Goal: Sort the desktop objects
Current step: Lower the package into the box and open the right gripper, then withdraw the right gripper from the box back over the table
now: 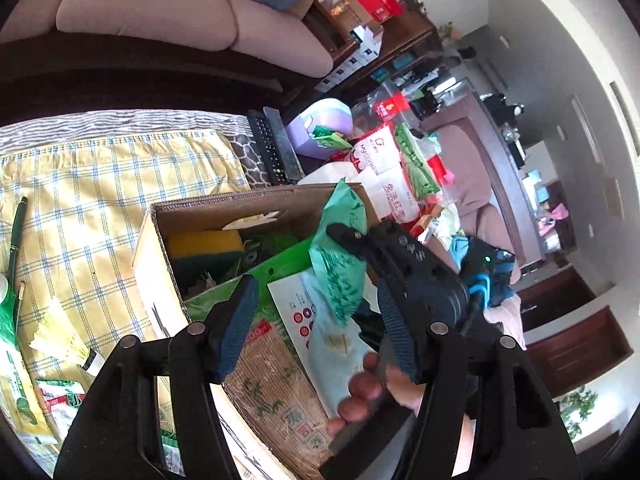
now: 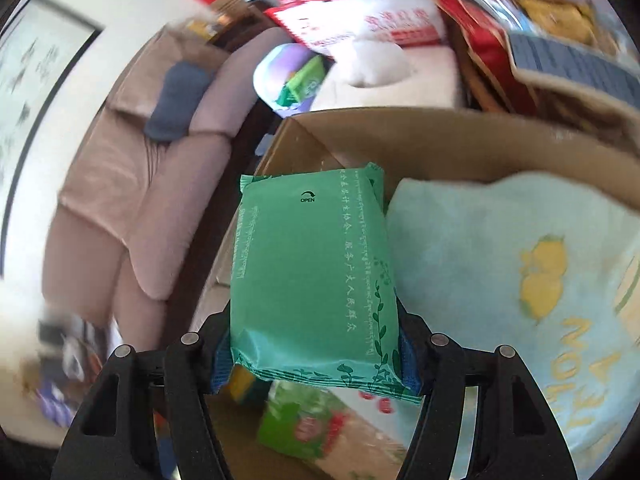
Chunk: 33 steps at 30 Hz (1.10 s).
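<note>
From the left wrist camera, the left gripper point(image 1: 316, 312) hung with its jaws apart and nothing between them, above an open cardboard box point(image 1: 224, 206). The box stood on a yellow checked cloth point(image 1: 100, 184) and held a yellow sponge point(image 1: 206, 242), a green carton and a pale blue pack point(image 1: 336, 344). To the right, the right gripper point(image 1: 352, 236) reached over the box's far right corner, holding a green tissue packet point(image 1: 340, 276) that hung down over the contents. A hand point(image 1: 372, 392) showed beneath it. A dark pen point(image 1: 16, 232) lay on the cloth, well left of the box.

From the right wrist camera, the right gripper point(image 2: 316, 360) was clamped on the green tissue packet point(image 2: 312, 280), blue pads pressing its two sides near its lower end. The packet stood upright, printed "OPEN" near the top. Only here did the pale blue pack point(image 2: 500, 264) show yellow fruit drawings. The background was blurred.
</note>
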Available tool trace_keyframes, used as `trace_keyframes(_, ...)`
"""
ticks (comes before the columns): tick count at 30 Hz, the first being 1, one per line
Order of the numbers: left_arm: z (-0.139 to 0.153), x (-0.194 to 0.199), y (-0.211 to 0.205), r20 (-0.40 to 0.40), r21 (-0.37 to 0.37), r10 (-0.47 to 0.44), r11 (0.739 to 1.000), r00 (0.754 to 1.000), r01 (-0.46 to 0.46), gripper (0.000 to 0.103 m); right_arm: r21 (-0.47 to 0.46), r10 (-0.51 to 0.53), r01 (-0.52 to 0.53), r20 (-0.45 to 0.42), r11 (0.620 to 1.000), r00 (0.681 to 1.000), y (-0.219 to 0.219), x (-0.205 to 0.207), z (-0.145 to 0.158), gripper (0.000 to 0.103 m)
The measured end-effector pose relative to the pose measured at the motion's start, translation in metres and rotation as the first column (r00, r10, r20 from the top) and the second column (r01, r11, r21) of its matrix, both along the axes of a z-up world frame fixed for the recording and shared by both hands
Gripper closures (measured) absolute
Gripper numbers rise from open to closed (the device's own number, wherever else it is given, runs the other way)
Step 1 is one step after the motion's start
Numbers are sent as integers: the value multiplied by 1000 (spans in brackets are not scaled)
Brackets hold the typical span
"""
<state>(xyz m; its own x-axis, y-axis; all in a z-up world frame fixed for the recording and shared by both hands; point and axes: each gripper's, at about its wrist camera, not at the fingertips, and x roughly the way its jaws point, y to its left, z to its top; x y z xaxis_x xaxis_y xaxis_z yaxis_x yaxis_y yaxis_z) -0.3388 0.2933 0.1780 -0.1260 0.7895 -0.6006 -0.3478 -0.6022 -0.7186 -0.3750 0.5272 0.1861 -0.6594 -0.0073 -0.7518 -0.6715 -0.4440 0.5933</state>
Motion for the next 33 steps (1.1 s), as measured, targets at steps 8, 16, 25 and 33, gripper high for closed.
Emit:
trace_keyframes(8, 7, -3, -11, -7, 8, 20, 1000, 1000, -20, 45, -135, 127, -125, 10, 983, 992, 11, -19, -7, 26)
trace_keyframes(16, 6, 7, -6, -9, -24, 6, 1000, 1000, -6, 44, -26, 408, -408, 6, 913, 913, 23, -19, 47, 31)
trace_keyframes(25, 21, 48, 0, -56, -110, -26, 994, 998, 19, 25, 166, 466, -485, 141, 858, 873, 22, 33, 69, 30)
trace_keyframes(33, 46, 110, -10, -133, -206, -25, 978, 991, -3, 0, 376, 547, -618, 286, 691, 787, -1, 94, 71, 29)
